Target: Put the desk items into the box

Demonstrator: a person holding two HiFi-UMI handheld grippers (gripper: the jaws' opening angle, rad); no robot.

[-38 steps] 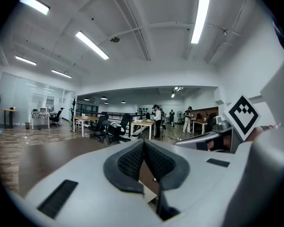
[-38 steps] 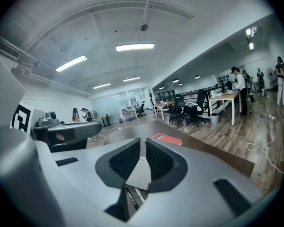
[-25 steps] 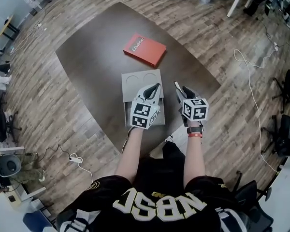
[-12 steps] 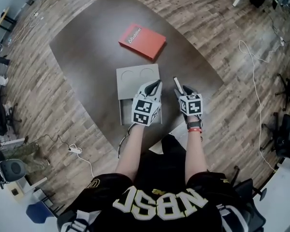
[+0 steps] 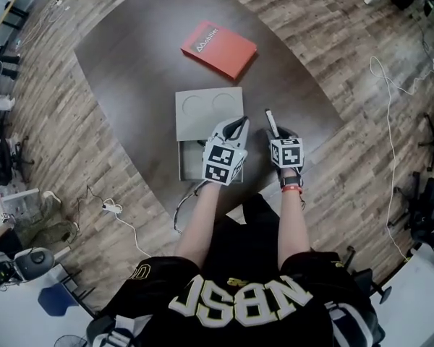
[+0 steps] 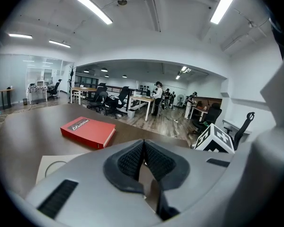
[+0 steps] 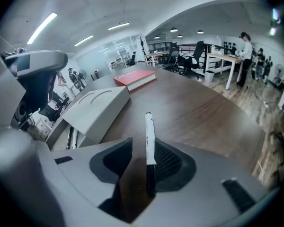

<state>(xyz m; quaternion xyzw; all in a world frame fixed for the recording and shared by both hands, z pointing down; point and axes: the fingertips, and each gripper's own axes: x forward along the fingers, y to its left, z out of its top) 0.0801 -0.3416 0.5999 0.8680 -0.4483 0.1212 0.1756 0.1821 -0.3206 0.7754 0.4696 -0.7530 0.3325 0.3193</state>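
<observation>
**One pen, one box, one book**

There are two grippers. The left gripper has its jaws squeezed together with nothing in them. It is over the near end of the one grey box. The right gripper has one pen between its jaws, which are closing. A gap still shows beside the pen. The pen is just right of the box, near the near edge of the worktop. One red book lies by the far edge. The worktop is dark brown. The floor is wood. Office chairs and long ceiling lights fill the room.
</observation>
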